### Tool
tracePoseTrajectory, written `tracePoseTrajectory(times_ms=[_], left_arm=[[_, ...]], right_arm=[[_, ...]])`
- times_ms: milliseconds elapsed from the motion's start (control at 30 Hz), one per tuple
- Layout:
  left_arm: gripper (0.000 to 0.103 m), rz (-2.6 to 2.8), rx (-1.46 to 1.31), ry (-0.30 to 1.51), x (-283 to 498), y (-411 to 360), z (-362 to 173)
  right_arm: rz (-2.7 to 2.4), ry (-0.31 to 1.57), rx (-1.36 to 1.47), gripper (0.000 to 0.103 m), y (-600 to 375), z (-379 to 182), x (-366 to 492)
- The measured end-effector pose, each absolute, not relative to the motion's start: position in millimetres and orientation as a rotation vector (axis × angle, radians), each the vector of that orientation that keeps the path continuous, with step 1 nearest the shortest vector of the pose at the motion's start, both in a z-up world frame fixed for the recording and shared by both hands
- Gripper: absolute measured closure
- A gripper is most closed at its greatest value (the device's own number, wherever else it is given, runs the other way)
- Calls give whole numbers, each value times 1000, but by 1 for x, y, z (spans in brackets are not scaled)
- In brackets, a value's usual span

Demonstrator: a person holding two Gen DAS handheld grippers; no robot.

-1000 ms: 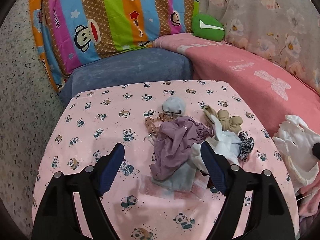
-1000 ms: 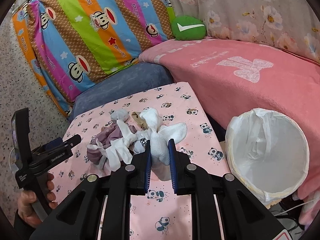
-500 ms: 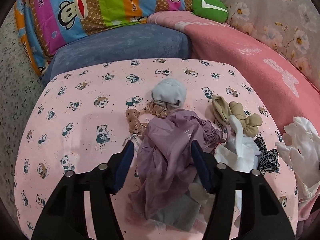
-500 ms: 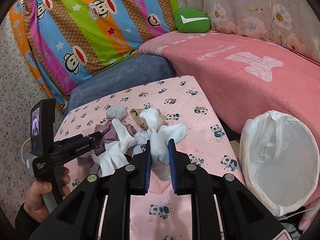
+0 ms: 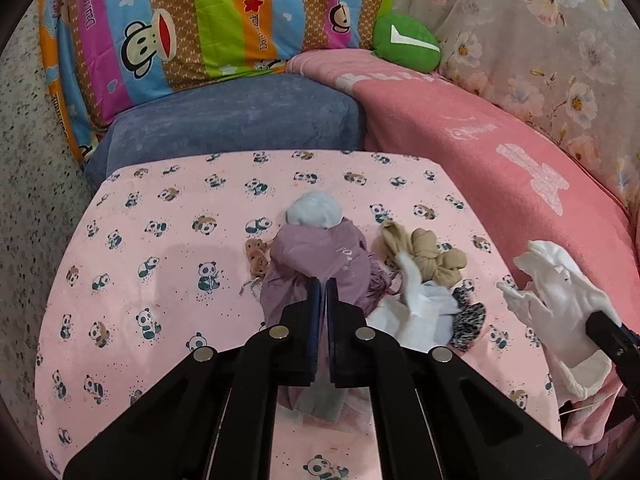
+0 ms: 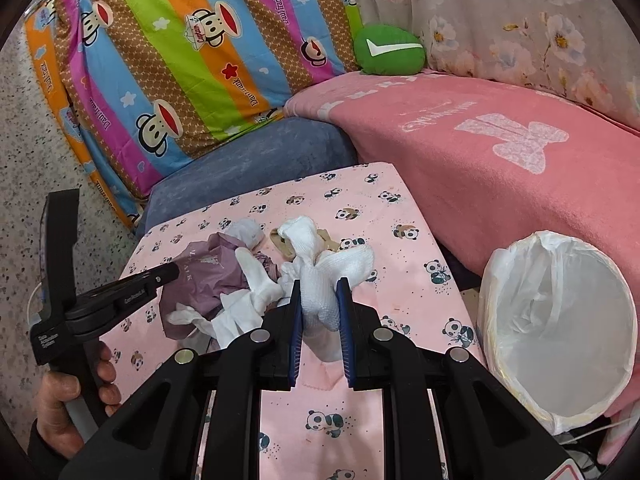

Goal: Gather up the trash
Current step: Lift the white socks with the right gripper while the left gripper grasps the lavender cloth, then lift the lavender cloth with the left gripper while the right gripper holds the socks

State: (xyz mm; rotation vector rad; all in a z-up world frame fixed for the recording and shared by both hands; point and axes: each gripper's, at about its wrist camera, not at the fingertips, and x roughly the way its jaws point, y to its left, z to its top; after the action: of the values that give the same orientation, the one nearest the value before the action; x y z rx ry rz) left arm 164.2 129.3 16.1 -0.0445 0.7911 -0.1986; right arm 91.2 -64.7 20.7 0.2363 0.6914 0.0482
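Left claw [image 5: 320, 292] is pinched shut on the purple cloth [image 5: 320, 256], jaws nearly touching, near the middle of the counter [image 5: 160, 280]. Right claw [image 6: 319, 300] is clamped on a white glove [image 6: 320, 280], jaws part open around the bunched fabric, lifted over the counter's near right part.

Only the right view shows the bin [image 6: 560, 340], white liner, mouth open, just off the counter's right edge below the pink blanket [image 6: 480, 140]; it also shows the person's hand [image 6: 68, 408] on the left tool's handle. The left view shows the glove [image 5: 556, 288] hanging past the right edge, plus a tan knotted stocking [image 5: 428, 252], a pale blue sock [image 5: 316, 210], a leopard scrunchie [image 5: 468, 320] and a white rag [image 5: 416, 304], all bunched right of centre, touching or just beside the purple cloth.

Left half of the counter is bare panda print, far edge also open. A blue cushion [image 5: 240, 116] butts the far edge, striped monkey pillow [image 5: 200, 20] behind it, green cushion [image 5: 406, 42] in the far corner.
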Motion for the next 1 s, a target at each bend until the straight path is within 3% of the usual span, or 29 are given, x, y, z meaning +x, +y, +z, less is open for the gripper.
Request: tracePoseTrajectory(times_ms=[400,1000], left_arm=[[100,-360,-22,646,118,57,90],[97,-410,23,687,103,7,75]], right_arm=[[-14,608,291,86,-119,53,54],[-118,602,374,86,-194,45,25]])
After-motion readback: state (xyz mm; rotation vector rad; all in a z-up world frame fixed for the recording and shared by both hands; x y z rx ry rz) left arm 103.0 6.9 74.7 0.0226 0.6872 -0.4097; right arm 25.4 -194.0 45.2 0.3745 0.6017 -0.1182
